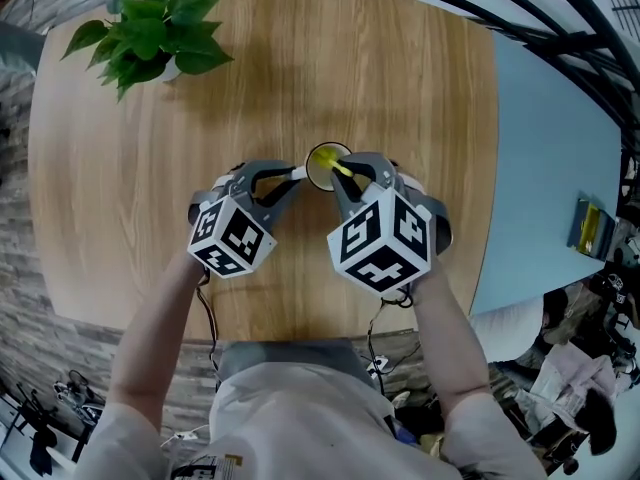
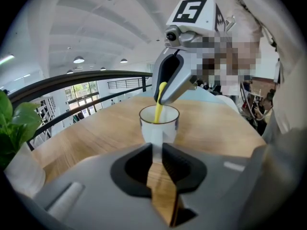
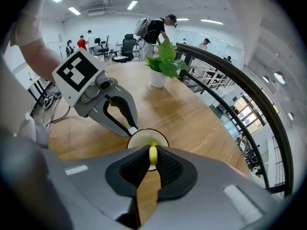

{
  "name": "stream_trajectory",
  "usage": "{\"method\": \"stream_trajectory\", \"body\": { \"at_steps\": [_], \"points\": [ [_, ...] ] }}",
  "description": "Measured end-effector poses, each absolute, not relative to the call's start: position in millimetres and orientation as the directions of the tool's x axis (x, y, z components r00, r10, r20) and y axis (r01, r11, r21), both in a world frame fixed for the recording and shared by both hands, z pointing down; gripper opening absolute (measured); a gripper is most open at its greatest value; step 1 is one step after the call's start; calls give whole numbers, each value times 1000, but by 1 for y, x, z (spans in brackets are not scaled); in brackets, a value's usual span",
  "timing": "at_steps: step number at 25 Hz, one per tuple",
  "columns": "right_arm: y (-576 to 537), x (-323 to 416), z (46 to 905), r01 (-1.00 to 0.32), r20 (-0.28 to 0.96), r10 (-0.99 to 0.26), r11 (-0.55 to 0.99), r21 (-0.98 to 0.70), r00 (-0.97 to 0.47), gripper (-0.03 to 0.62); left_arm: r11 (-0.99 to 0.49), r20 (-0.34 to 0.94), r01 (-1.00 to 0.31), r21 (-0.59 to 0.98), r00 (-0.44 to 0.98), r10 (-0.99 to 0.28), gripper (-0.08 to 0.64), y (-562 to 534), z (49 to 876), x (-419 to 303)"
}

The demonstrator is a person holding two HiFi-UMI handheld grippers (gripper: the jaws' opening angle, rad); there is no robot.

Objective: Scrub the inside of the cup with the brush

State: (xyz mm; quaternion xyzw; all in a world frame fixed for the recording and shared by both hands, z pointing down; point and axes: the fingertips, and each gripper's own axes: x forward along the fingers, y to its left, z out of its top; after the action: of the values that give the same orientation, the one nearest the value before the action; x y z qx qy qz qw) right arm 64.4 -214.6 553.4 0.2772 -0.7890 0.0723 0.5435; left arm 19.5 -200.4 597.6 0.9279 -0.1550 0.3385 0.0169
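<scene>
L gripper [image 2: 157,152] is clamped on the handle of the white cup [image 2: 158,131], which stands mid-frame in head view on the wooden table [image 1: 150,228]. R gripper [image 3: 152,159] pinches yellow brush [image 2: 159,104], tip inside cup. Plant [image 1: 150,28] at upper left.

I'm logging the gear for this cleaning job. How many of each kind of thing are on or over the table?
cup: 1
brush: 1
potted plant: 1
grippers: 2, the left gripper and the right gripper
Total: 5
</scene>
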Motion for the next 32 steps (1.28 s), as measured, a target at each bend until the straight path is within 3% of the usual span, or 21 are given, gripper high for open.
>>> {"method": "stream_trajectory", "body": {
  "at_steps": [6,12,21,26,32],
  "points": [
    [-196,78,554,-436,958,-247,885,161,-148,32,-947,641,-311,-74,713,-284,58,-200,598,20],
    [-189,67,554,-480,953,-172,877,33,-248,34,-943,635,-323,-82,712,-299,58,-201,597,20],
    [-212,51,547,-606,867,-306,796,6,-393,32,-946,642,-315,-77,710,-289,58,-200,599,20],
    [-220,65,536,-608,861,-427,772,188,-277,37,-946,634,-318,-58,720,-281,58,-199,598,20],
    [-203,78,541,-520,924,-362,817,250,-123,35,-940,639,-337,-54,712,-291,58,-200,597,20]
  ]
}}
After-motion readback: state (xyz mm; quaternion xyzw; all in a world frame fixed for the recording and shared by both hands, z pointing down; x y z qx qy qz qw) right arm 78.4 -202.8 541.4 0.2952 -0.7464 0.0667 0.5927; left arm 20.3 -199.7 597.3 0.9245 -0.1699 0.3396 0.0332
